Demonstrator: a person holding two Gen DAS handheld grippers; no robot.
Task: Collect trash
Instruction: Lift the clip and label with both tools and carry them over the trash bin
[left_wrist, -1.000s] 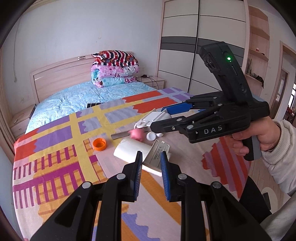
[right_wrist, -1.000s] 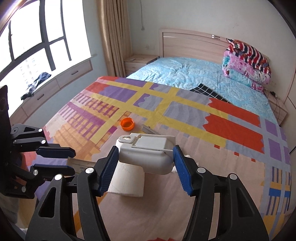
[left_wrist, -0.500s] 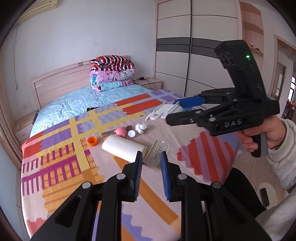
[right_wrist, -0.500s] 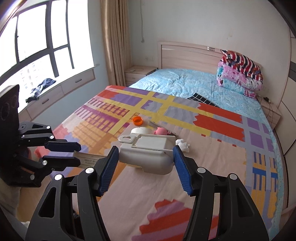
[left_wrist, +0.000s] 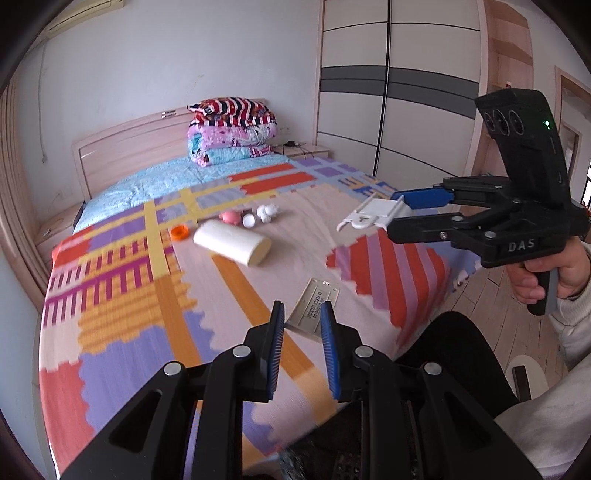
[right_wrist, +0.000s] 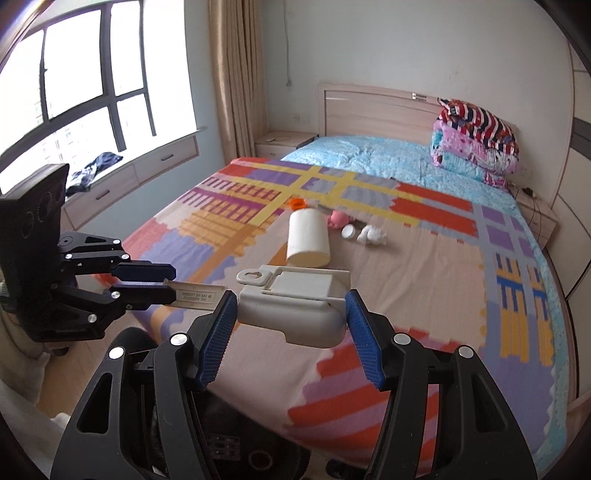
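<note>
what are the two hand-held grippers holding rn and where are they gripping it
The right hand-held gripper clamps a white plastic holder across its two ends. The left hand-held gripper pinches a flat printed card by its near edge.

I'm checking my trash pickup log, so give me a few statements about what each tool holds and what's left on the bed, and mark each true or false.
1. The right tool grips a white plastic case. True.
2. The left tool is empty. False: it pinches a flat printed card.
3. The white paper roll stands upright. False: it lies on its side on the bedspread.
4. An orange cap lies on the bed beyond the roll. True.
</note>
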